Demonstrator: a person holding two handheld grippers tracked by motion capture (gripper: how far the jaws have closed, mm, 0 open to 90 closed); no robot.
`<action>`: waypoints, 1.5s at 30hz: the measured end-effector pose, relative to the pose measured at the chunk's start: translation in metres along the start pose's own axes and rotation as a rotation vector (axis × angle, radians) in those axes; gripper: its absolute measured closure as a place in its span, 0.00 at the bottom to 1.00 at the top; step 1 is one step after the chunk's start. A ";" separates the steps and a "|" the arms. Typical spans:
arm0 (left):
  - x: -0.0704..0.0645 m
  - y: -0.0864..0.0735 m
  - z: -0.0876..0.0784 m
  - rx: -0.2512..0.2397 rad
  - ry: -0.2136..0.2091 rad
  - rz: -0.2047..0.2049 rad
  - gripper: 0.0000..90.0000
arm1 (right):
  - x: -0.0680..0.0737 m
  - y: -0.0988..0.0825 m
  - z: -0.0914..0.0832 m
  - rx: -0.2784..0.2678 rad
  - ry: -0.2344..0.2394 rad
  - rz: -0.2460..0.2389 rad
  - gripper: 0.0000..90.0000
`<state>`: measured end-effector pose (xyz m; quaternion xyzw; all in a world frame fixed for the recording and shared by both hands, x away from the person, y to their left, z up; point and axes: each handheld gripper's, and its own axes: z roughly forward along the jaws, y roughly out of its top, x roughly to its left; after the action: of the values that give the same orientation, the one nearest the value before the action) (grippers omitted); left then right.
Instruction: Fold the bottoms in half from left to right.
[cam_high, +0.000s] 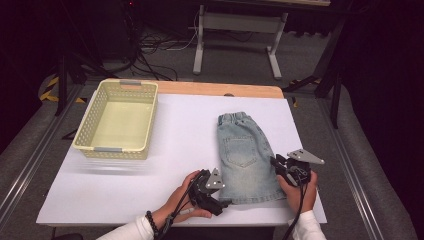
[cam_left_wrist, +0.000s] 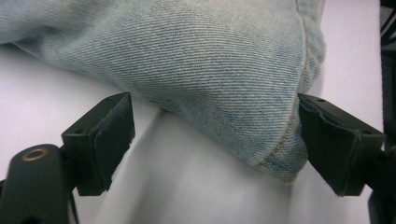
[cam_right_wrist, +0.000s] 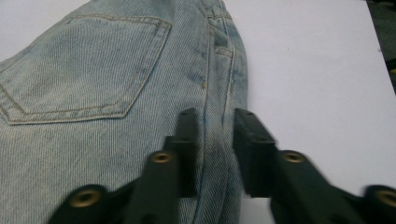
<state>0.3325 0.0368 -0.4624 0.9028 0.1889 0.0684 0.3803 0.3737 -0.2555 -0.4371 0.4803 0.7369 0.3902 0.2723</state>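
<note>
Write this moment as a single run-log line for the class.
left tongs: open, straddling hem corner of denim shorts | right tongs: closed on shorts' side seam | basket: empty, far left

White worktop (cam_high: 185, 130) lies open at centre; a basket (cam_high: 119, 120) blocks ten o'clock, denim shorts (cam_high: 246, 155) three o'clock.

a basket (cam_high: 117, 120) sits on the left part of the bench (cam_high: 185, 130), toward the far edge. folded denim shorts (cam_high: 245, 155) lie right of centre, well apart from it, waistband away from the person. the left gripper (cam_high: 220, 200) is at their near left corner, the right gripper (cam_high: 278, 162) at their right edge.
</note>
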 end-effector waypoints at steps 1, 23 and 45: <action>0.001 0.001 0.001 0.009 -0.008 -0.009 0.21 | 0.000 0.001 0.001 -0.005 0.001 0.001 0.65; -0.001 0.001 0.000 -0.004 -0.002 0.055 0.85 | -0.031 0.068 0.134 0.198 0.191 0.004 0.27; 0.035 -0.035 -0.063 -0.036 0.117 0.017 0.89 | 0.010 0.085 0.140 0.164 0.253 -0.087 0.80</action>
<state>0.3380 0.1146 -0.4444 0.8917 0.2019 0.1280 0.3843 0.5208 -0.1826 -0.4432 0.4157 0.8148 0.3739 0.1536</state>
